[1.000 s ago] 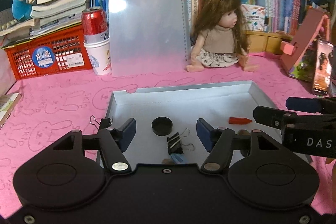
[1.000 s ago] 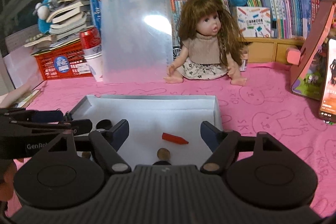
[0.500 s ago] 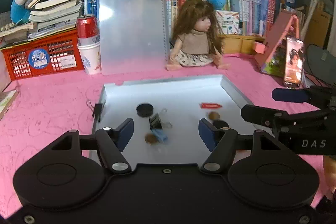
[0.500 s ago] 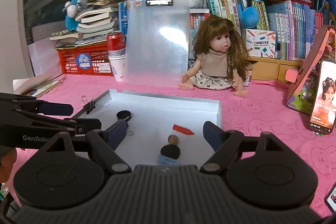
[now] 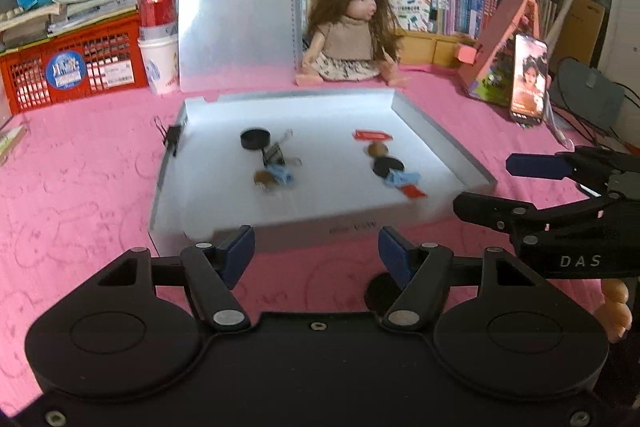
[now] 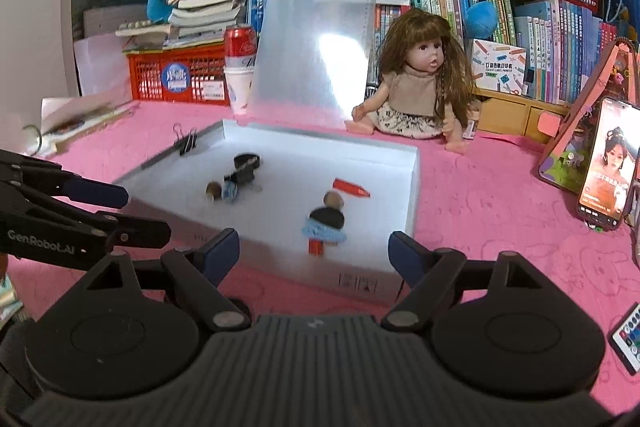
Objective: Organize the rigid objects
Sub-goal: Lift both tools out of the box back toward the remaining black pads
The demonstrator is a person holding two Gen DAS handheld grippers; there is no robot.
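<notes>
Overall, the left gripper [image 5: 316, 247] and right gripper [image 6: 314, 251] hung released and empty before the white tray [image 5: 440, 143]. Inside lay a stiff, light black cap [image 5: 255, 138], best pinched across its rim, and a red crayon [image 5: 372, 135].

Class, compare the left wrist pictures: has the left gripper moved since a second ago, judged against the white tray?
Yes. The left gripper has pulled back: its fingertips were over the white tray floor, and now hang over the pink cloth before the tray's near wall.
</notes>
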